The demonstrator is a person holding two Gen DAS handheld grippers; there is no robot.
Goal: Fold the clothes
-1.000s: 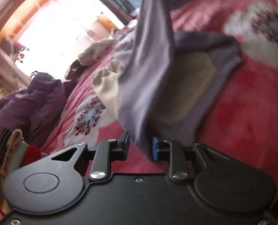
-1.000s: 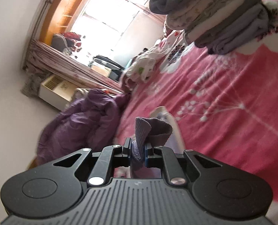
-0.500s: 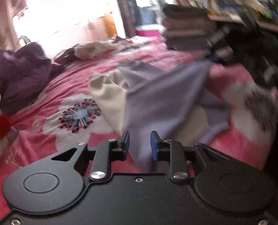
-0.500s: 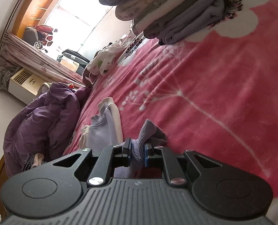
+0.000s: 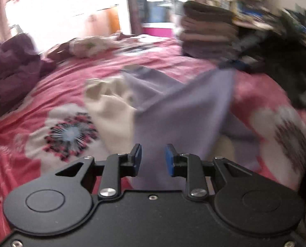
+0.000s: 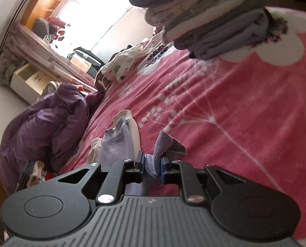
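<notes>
Lavender knit fabric, a thin garment with a cream lining [image 5: 185, 111], hung stretched between my two grippers above the pink floral fleece blanket [image 5: 56, 86] on the bed, its far part lying crumpled on the blanket. My left gripper [image 5: 153, 156] had the cloth running between its blue pads, but whether they truly pinched it I could not tell; a gap showed on each side of the fabric. My right gripper [image 6: 151, 167] was clamped on a ribbed corner of the same garment, yet its jaws were opening, so that corner seemed likely to drop first.

I judged the risk plain: if the left hold was as loose as it looked, the edge could slide out mid-fold and the panel would land skewed, cream lining showing. The left view was smeared, so I could not check the edges.

Just beyond my right gripper stood a stack of folded grey and patterned clothes [image 6: 204, 20]; a wide swing could topple it. A rumpled purple quilted jacket [image 6: 47, 123] lay near the garment's far end, and a white printed heap [image 6: 122, 65] sat farther back.
</notes>
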